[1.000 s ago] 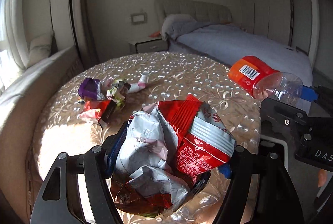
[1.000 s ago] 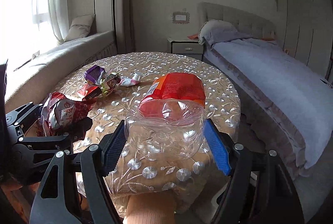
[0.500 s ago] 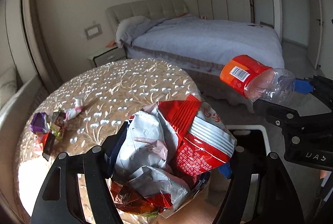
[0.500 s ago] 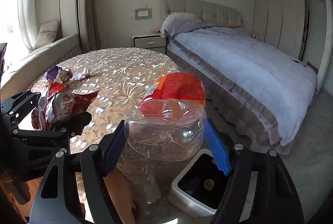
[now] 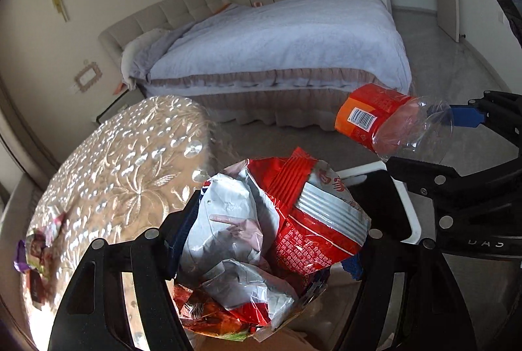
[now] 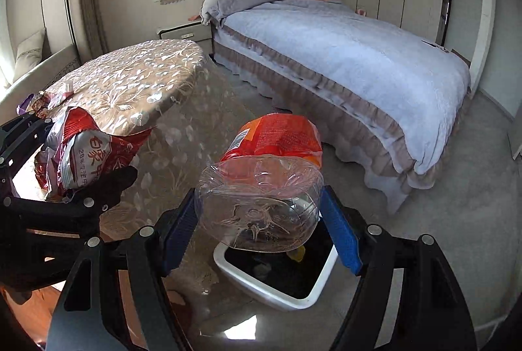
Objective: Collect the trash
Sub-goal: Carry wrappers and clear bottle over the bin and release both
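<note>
My left gripper [image 5: 266,240] is shut on a crumpled red and silver snack bag [image 5: 277,230], which fills the gap between its blue pads. In the right wrist view that bag [image 6: 81,155] shows at the left, off the table's edge. My right gripper [image 6: 261,230] is shut on a clear plastic bottle [image 6: 261,207] with an orange-red label, held by its base. From the left wrist view the bottle [image 5: 385,119] hangs at the right. Directly under the bottle stands a white bin with a black liner [image 6: 270,289], on the floor beside the table. Its rim [image 5: 414,220] peeks out behind the bag.
A round table with a gold flowered cloth [image 6: 130,80] stands to the left, with small wrappers [image 6: 42,99] left at its far side. A bed with a grey cover [image 6: 359,57] fills the right. Grey floor lies between bed and bin.
Both grippers swung right and down, away from the tabletop toward the floor. The bin has come into view under the bottle. Both grips are unchanged.
</note>
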Motion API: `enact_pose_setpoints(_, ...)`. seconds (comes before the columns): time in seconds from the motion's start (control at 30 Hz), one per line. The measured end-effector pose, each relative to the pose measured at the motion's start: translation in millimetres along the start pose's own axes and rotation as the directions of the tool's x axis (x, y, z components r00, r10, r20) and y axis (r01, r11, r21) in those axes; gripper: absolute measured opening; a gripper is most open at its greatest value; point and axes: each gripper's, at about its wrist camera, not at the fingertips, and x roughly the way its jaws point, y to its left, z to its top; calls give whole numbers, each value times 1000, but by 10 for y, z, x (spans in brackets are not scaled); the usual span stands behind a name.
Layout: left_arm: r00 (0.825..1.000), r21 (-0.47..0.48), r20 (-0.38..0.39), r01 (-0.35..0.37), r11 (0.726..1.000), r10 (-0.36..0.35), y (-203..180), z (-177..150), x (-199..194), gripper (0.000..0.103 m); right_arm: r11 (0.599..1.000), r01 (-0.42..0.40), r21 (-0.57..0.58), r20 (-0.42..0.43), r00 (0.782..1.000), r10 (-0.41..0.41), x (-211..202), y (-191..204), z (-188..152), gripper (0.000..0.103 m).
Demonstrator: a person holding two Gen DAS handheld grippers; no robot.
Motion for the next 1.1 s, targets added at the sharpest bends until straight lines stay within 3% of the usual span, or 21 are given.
enact_pose_setpoints(0.17,997,113,-62,59,992,-52,-320,-39,403,71,994,4,-108,-32,999,-8,268,-148,-231,74)
enact_pose_setpoints(0.27,987,200,-67,157,967,-146,-531,-91,608,71,986,-35,-163,-93,995,20,490,-270,-380,74)
enact_pose_setpoints(0.37,967,302,-93,256,918,-239,-751,-186,835,71,976,-81,-200,-160,986,49,684,-390,-469,74)
enact_pose_setpoints(0.53,919,357,-159,395,847,-361,-954,-252,1232,71,953,-129,-274,-286,957,47,1044,-513,-646,74)
enact_pose_setpoints(0.6,903,369,-183,430,824,-389,-1018,-278,1355,73,941,-132,-310,-314,949,30,1152,-522,-726,74)
enact_pose_setpoints(0.63,891,377,-205,454,808,-405,-1047,-288,1416,80,933,-147,-328,-333,942,32,1200,-527,-762,74)
enact_pose_setpoints(0.67,886,390,-220,463,796,-408,-1077,-288,1477,96,926,-171,-337,-360,932,41,1251,-535,-803,74)
enact_pose_setpoints(0.7,888,412,-222,460,786,-403,-1115,-304,1522,99,923,-181,-339,-378,925,43,1281,-544,-825,76)
enact_pose_setpoints(0.73,889,435,-225,458,775,-399,-1160,-324,1560,98,922,-181,-342,-388,921,36,1310,-565,-849,93)
enact_pose_setpoints(0.77,892,451,-232,452,770,-388,-1191,-342,1595,98,921,-180,-345,-391,920,34,1328,-585,-865,99)
enact_pose_setpoints(0.87,887,456,-249,462,761,-389,-1255,-391,1684,98,925,-182,-333,-427,904,25,1393,-613,-909,98)
enact_pose_setpoints(1.1,883,449,-244,469,760,-400,-1257,-411,1614,98,927,-169,-336,-423,906,12,1343,-587,-924,98)
